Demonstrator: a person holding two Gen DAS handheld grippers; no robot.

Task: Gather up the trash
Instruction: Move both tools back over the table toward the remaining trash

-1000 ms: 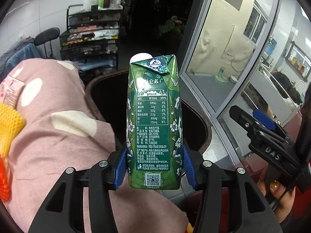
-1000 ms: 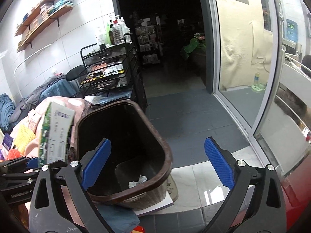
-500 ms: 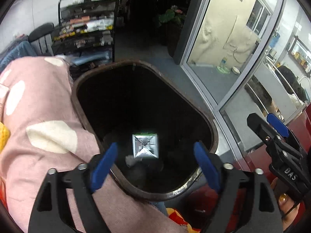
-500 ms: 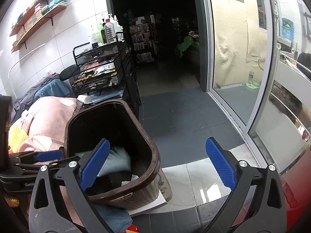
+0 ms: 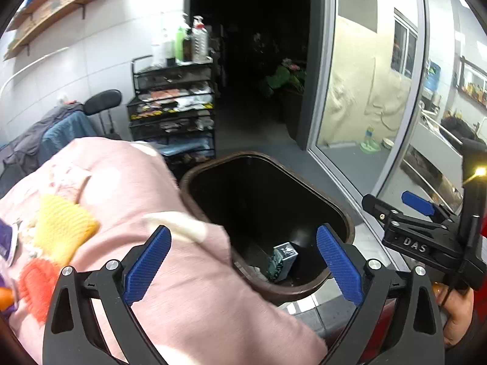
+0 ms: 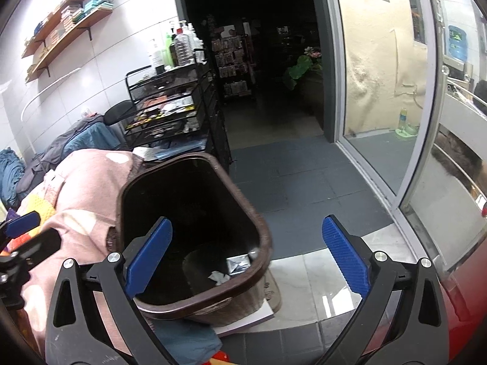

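Now the carton (image 5: 281, 260) lies inside the bin (image 5: 350, 231)

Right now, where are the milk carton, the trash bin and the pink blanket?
milk carton (image 5: 281, 261): left wrist view, its green printed side.
trash bin (image 6: 258, 222): right wrist view, its brown rim.
pink blanket (image 5: 188, 289): left wrist view, its bare pink fabric.

A white tiled wall (image 6: 100, 60) is seen on the left, and two brown wooden shelves (image 6: 65, 26) full of books are fixed to it. A black wire rack (image 6: 173, 103) is stood against the wall, with bottles (image 6: 179, 47) set on top. A dark doorway (image 6: 258, 60) is seen behind it, with a green leafy plant (image 6: 299, 68) inside. The floor is laid with dark grey tiles (image 6: 298, 182), and shiny white tiles (image 6: 319, 276) are closer. A tall glass door in a silver frame (image 6: 432, 91) is seen on the right.
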